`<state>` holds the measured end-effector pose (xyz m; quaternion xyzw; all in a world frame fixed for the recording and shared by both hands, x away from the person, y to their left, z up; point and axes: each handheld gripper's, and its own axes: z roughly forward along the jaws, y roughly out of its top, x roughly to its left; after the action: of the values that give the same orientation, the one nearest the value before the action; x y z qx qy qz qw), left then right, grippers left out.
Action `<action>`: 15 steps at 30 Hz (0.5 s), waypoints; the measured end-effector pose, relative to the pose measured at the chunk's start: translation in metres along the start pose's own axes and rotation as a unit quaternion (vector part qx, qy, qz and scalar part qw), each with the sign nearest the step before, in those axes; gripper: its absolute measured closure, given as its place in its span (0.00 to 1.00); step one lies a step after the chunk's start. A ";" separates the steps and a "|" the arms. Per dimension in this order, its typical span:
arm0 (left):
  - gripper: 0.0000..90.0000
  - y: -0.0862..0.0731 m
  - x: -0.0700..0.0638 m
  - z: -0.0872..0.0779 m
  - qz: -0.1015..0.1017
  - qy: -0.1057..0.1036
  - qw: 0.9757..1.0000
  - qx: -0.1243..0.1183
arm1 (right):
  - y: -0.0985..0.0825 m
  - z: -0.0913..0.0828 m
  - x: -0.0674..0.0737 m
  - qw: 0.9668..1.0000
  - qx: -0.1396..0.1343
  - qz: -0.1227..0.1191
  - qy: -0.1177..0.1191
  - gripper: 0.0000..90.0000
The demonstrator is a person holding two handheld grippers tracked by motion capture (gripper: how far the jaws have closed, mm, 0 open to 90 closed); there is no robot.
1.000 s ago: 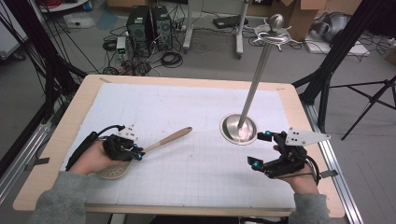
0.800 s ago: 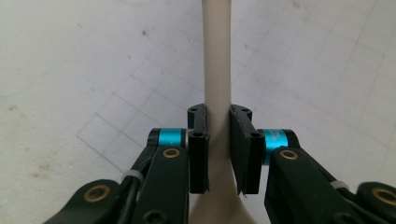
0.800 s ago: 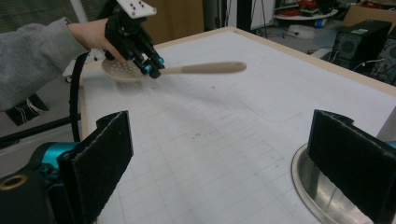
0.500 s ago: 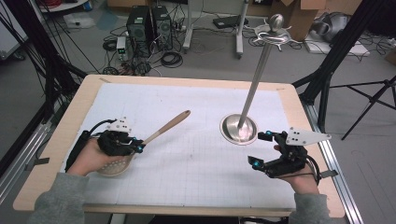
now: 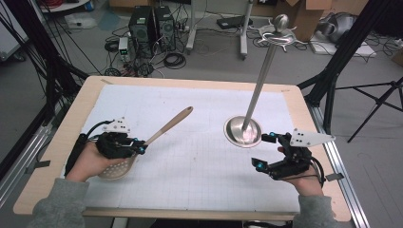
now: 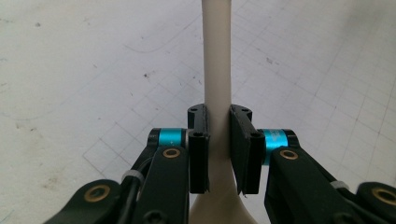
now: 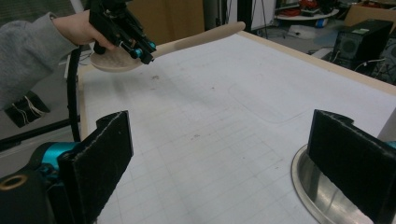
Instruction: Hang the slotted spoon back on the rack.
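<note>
**Left gripper clamped on wooden spoon; right gripper spread near stand base**

Left gripper [image 5: 138, 147]: jaws closed tight on the neck of a wooden slotted spoon [image 5: 161, 132], just where the handle widens into the bowl. In the left gripper view the pale handle [image 6: 217, 60] runs straight up between the two black jaws, both pressed against it. Spoon is lifted off the worktop [image 5: 199, 171] at the near-left; the perforated bowl sits under the person's left hand [image 5: 88, 161], the handle tip points up and toward the far right. The right gripper view confirms it: spoon [image 7: 187, 42] held clear above the gridded white mat.

Right gripper [image 5: 263, 152]: jaws wide apart, nothing between them. It sits at the near-right of the worktop, just beside the round base of a metal stand [image 5: 242, 131], not touching it. In the right gripper view the base rim [image 7: 310, 196] shows next to the right-hand jaw.

Stand pole leans toward the far right, ball top and hooks above.

Floor beyond the far edge: computer towers [image 5: 152, 23], loose cables.
</note>
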<state>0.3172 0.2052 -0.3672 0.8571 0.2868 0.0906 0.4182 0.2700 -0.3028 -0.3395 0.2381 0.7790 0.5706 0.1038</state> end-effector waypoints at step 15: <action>0.87 0.036 -0.005 -0.007 0.014 -0.023 0.998 -0.049 | -0.001 -0.002 -0.002 1.000 -0.010 0.008 0.002 0.07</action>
<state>0.3254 0.1895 -0.3345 0.8413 0.2608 0.0909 0.4646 0.2701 -0.3056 -0.3397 0.2421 0.7715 0.5798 0.1004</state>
